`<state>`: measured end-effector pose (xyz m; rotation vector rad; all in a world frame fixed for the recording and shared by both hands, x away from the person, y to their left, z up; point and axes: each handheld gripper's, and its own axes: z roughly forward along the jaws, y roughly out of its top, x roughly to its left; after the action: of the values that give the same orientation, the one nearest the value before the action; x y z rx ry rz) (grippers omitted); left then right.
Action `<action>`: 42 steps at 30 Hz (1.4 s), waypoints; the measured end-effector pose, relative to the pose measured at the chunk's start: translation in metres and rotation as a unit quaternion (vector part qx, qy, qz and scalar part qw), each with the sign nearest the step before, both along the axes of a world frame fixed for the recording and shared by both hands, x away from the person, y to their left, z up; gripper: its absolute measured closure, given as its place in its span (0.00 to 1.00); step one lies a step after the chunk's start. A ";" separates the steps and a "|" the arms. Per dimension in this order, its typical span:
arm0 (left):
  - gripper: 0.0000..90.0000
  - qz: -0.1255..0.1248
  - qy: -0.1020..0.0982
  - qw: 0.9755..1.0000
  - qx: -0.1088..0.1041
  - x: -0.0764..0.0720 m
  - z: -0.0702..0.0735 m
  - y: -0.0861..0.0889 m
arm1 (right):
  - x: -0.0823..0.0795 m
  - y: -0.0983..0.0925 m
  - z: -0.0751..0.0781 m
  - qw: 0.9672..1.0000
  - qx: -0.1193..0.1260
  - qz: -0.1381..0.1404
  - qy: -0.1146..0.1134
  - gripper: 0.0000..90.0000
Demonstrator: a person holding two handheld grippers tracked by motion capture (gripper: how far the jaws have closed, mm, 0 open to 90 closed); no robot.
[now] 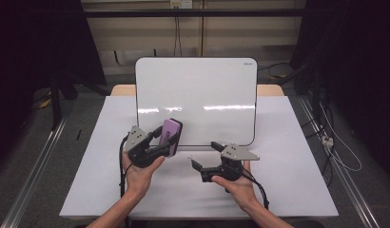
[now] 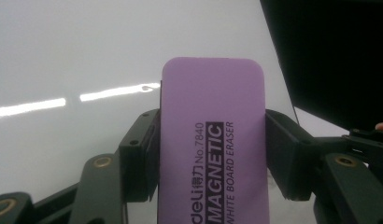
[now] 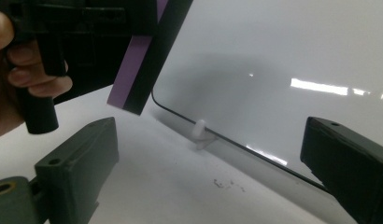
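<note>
A purple magnetic whiteboard eraser (image 1: 170, 137) with a black felt side is clamped upright in my left gripper (image 1: 164, 140), just in front of the lower left of the whiteboard (image 1: 195, 95). In the left gripper view the eraser (image 2: 213, 140) sits between both jaws, its printed face toward the camera and the whiteboard (image 2: 63, 56) behind it. My right gripper (image 1: 204, 154) is held open over the table near the board's bottom edge, nothing between its jaws. The right gripper view has the eraser (image 3: 133, 70) at upper left and the board (image 3: 273, 56) leaning ahead.
The board stands tilted on a white table (image 1: 288, 180), resting on a small white peg (image 3: 199, 130). Dark specks (image 3: 227, 184) lie on the table before the board. Cables (image 1: 336, 147) run on the floor at the right; dark stands flank the table.
</note>
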<state>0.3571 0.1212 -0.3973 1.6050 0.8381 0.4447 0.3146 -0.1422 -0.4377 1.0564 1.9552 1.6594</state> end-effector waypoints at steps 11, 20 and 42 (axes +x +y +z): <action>0.46 -0.001 -0.014 1.000 0.010 -0.001 0.003 -0.018 | 0.003 0.007 0.001 0.999 0.051 0.001 -0.006 0.10; 0.46 0.007 -0.005 1.000 -0.007 0.007 0.001 -0.027 | 0.001 0.014 -0.003 0.996 0.088 -0.003 0.001 0.17; 0.46 -0.014 -0.005 1.000 -0.009 -0.002 -0.006 -0.045 | 0.007 0.018 -0.012 0.989 0.143 -0.022 0.033 0.52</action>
<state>0.3554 0.0765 -0.4030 1.5947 0.8098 0.4230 0.3216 -0.1242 -0.4501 1.2629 1.7534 1.9424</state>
